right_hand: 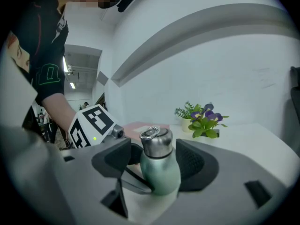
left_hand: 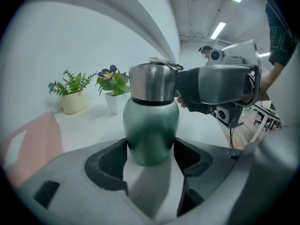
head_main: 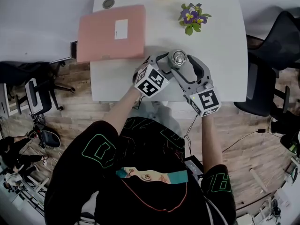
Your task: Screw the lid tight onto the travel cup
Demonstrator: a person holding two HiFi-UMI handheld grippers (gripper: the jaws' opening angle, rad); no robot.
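Cup (left_hand: pixel 151 130) standing upright on white surface (head_main: pixel 220 55) | left gripper (left_hand: pixel 150 146) jaws pinching its green body | right gripper (right_hand: pixel 153 149) jaws sitting spread either side of steel lid (right_hand: pixel 157 142), not pressing it

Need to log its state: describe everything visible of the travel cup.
The travel cup is a rounded, matte green metal body under a steel lid with a ring on top. It stands upright on the white table. The left gripper clamps its lower body; the right gripper flanks the lid, jaws open, apparently not pressing.
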